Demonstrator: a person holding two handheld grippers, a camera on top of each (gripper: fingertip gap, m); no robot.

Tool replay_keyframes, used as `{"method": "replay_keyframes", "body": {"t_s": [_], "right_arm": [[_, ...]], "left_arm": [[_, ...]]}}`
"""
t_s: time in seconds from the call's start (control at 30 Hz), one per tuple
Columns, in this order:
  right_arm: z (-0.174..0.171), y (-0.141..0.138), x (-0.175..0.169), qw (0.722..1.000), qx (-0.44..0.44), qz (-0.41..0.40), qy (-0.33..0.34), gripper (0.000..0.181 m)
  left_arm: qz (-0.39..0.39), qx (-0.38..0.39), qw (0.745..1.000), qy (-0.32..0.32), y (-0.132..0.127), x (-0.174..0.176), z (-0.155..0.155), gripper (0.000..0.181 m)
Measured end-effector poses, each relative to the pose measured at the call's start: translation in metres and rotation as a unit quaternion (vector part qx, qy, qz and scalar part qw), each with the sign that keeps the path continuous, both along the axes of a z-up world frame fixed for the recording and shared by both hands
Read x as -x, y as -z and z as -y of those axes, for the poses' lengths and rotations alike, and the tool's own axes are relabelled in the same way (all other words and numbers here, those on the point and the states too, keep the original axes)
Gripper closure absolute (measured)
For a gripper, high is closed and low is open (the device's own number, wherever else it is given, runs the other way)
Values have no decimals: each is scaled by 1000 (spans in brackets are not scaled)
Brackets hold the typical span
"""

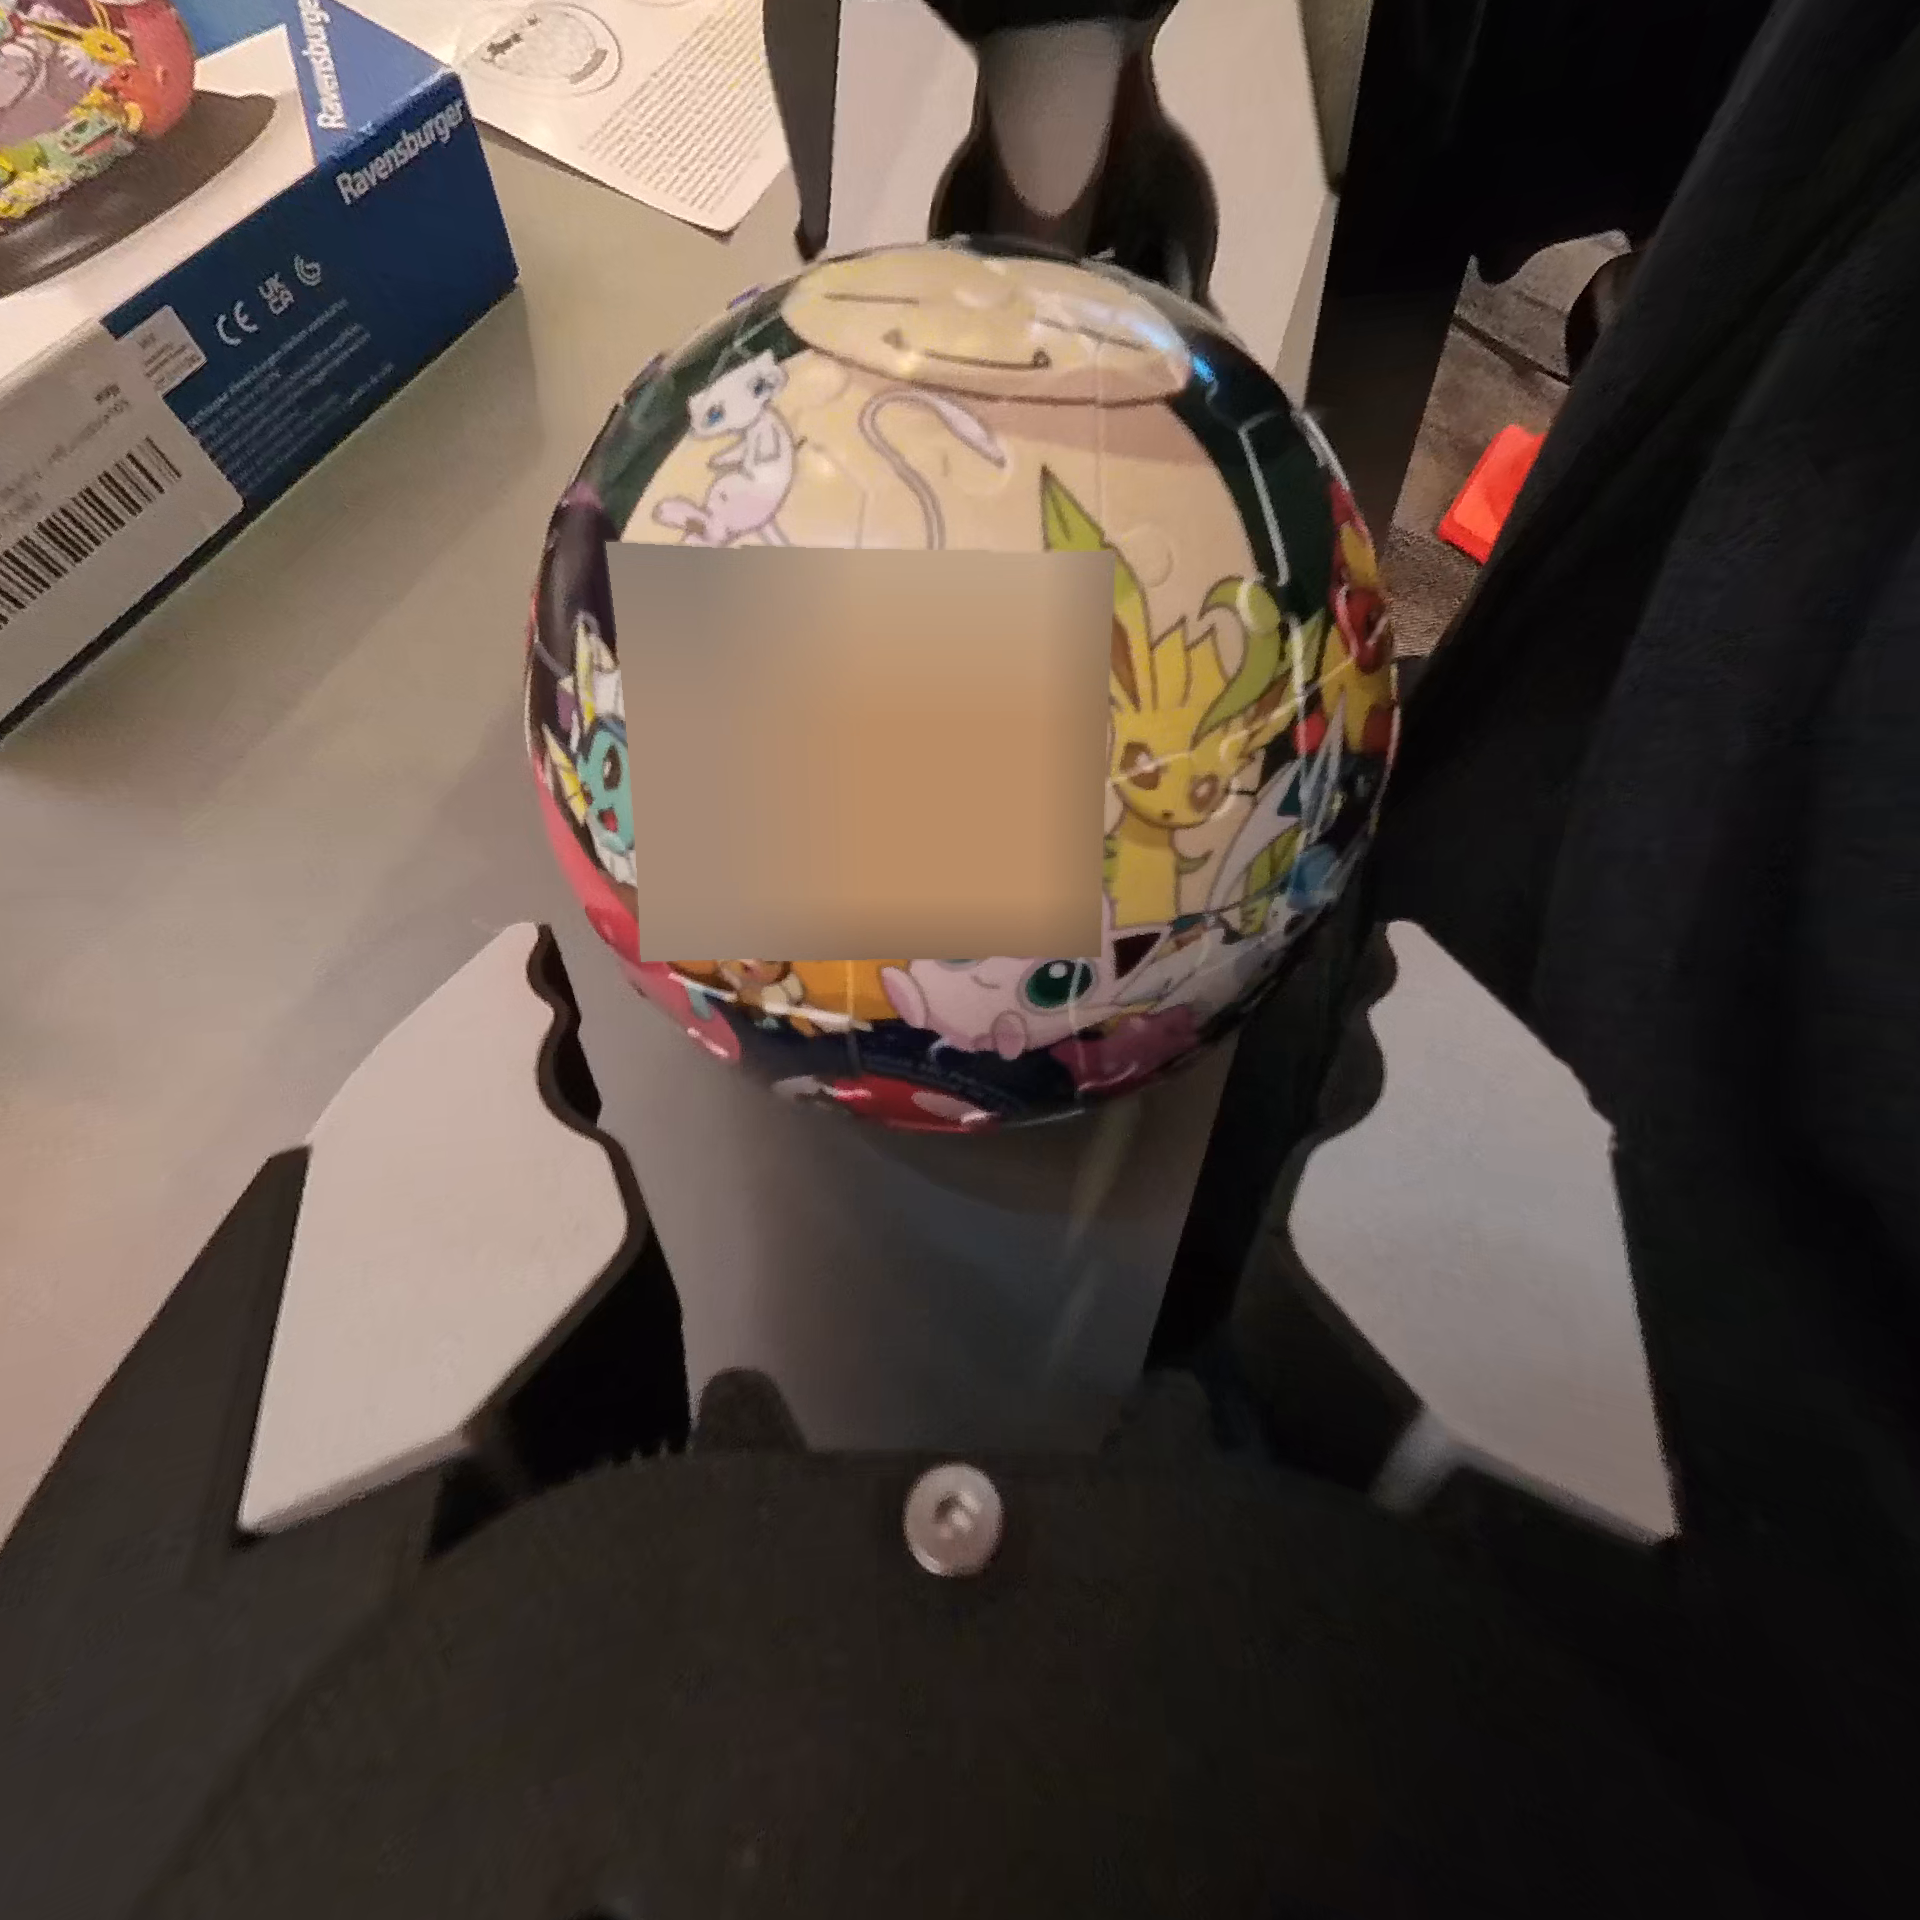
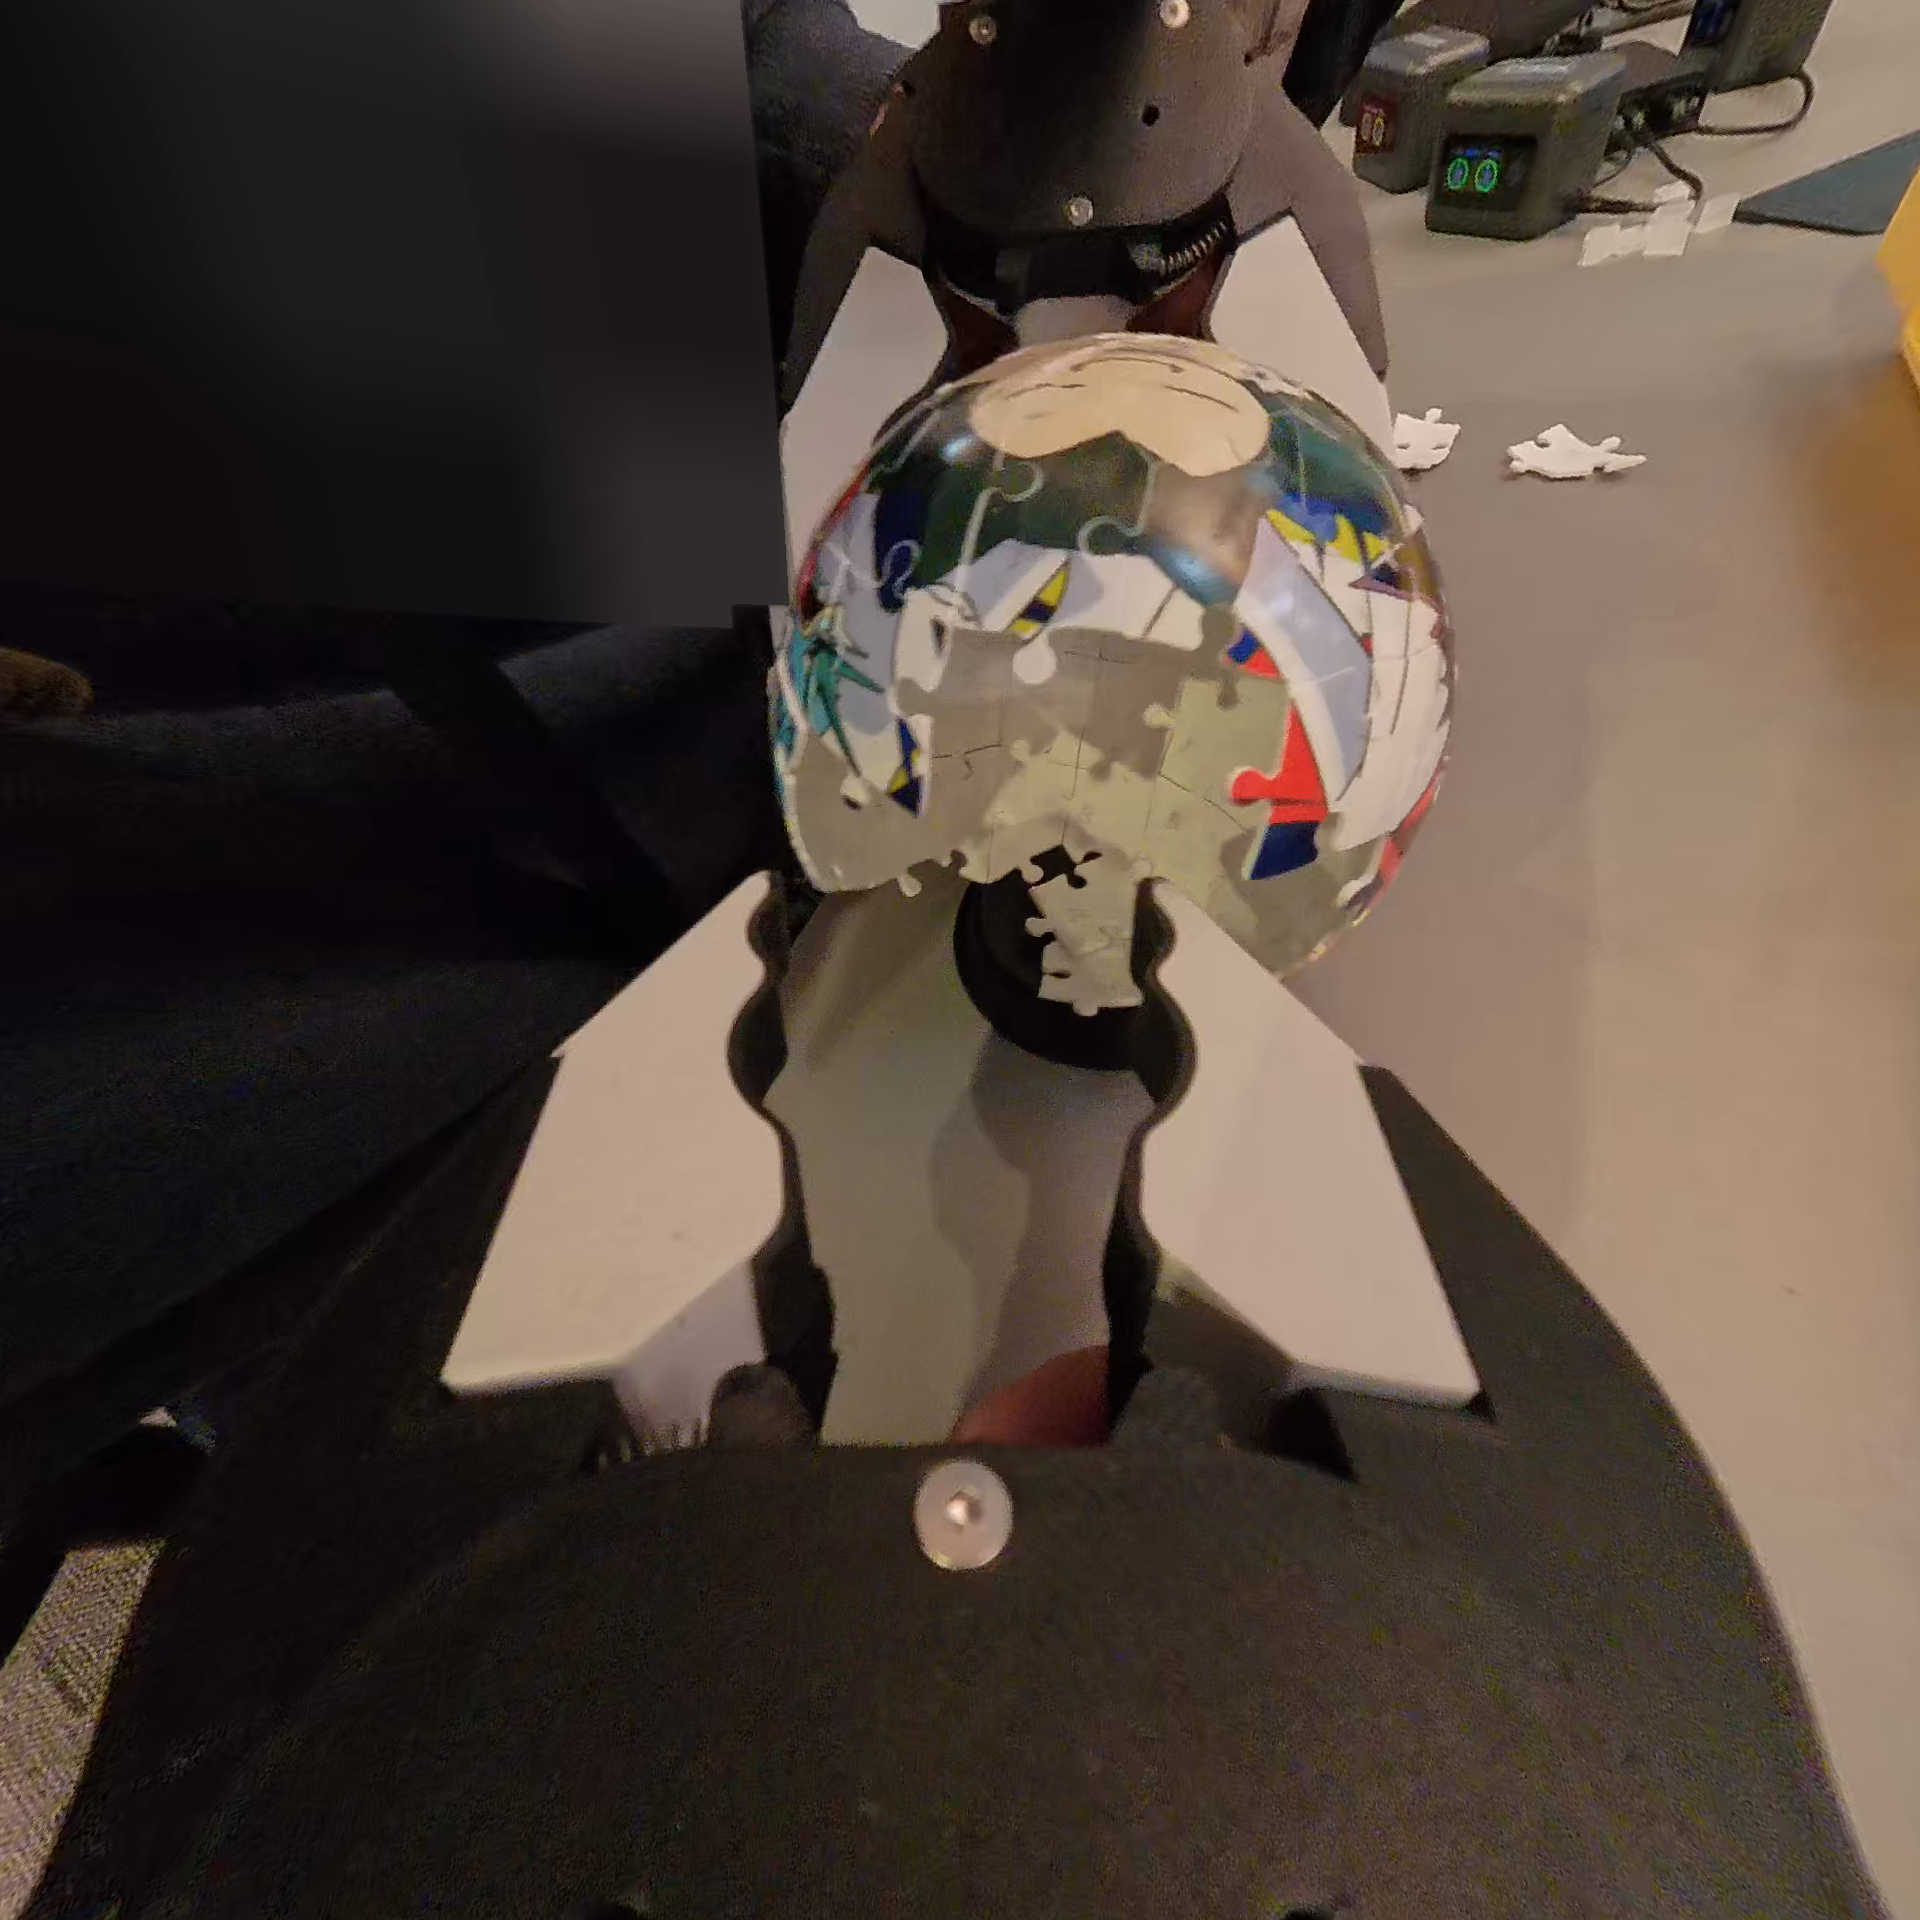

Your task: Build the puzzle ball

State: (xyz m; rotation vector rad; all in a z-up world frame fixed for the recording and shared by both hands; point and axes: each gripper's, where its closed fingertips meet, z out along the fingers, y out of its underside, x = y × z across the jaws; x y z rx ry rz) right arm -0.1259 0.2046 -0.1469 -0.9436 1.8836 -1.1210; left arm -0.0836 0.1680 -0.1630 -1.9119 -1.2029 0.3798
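- Right now my left gripper has its fingers spread wide on either side of the puzzle ball; whether the tips touch it, I cannot tell.
- From that side the ball shows a finished face of cartoon creatures, cream at the top.
- My right gripper faces the ball from the opposite side, fingers parted, gripping nothing that I can see.
- Between those tips a loose white puzzle piece hangs at the ragged gap in the ball's lower edge, with a black round base behind it.
- On the grey table lies the blue puzzle box, with a printed sheet beyond it.
- Two white pieces lie on the table farther off.
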Motion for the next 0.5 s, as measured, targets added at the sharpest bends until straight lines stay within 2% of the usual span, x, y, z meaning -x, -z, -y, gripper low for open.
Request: {"method": "replay_keyframes", "body": {"t_s": [0.17,0.23,0.5], "right_arm": [[-24,2,-6,998,30,-26,-43,94],[-30,16,-13,996,33,-68,-54,81],[-26,57,-35,974,64,-207,-66,58]], "left_arm": [[-4,3,1000,-6,0,2,-4,46],[-4,5,1000,-9,1,4,-5,46],[-8,0,1000,-5,1,6,-4,49]]}}
